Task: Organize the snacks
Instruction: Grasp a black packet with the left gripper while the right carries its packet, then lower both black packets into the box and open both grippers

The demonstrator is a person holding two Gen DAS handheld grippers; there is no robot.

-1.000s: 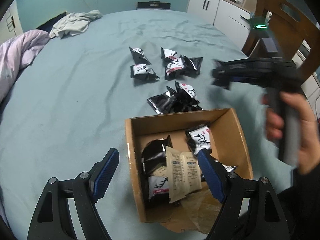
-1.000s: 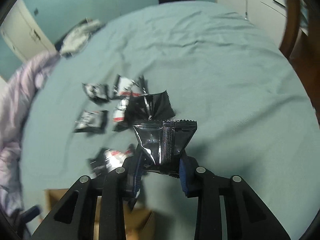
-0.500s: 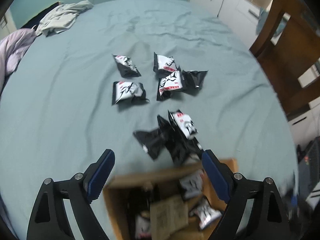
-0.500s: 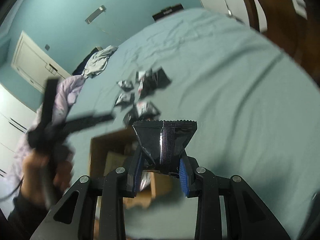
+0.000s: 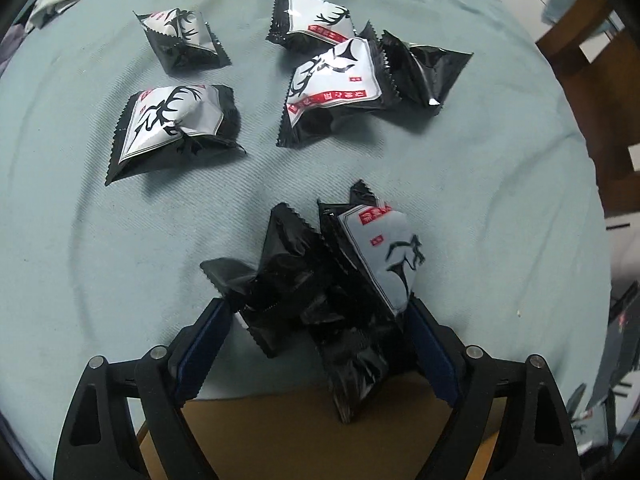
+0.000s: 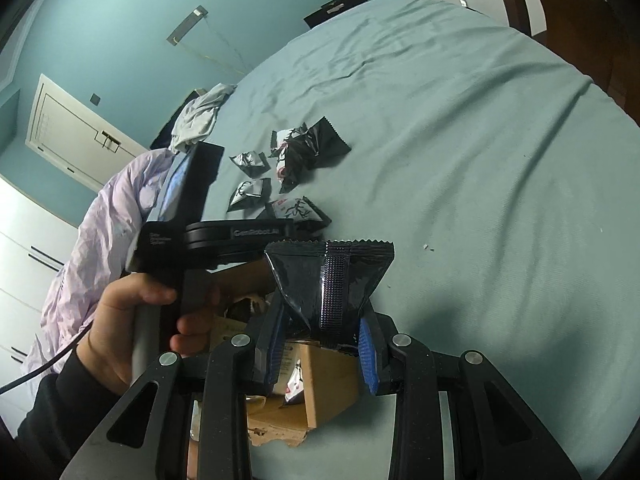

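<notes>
1. Left gripper (image 5: 316,344), fingers spread wide, straddles a heap of black snack packets (image 5: 320,280) on the bed (image 5: 80,240); the heap lies dead ahead between the pads, leaning far-right.
2. Cardboard box (image 6: 328,384) sits just near of that heap.
3. Right gripper (image 6: 320,344) pinches a black packet (image 6: 332,280) upright, directly above the box; my guess, it drops next.

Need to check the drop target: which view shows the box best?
The right wrist view: the box sits below the right gripper, its wall and packets inside visible, though gripper parts cover much. The left wrist view shows only a bare brown strip of it at the bottom, between the fingers.
</notes>
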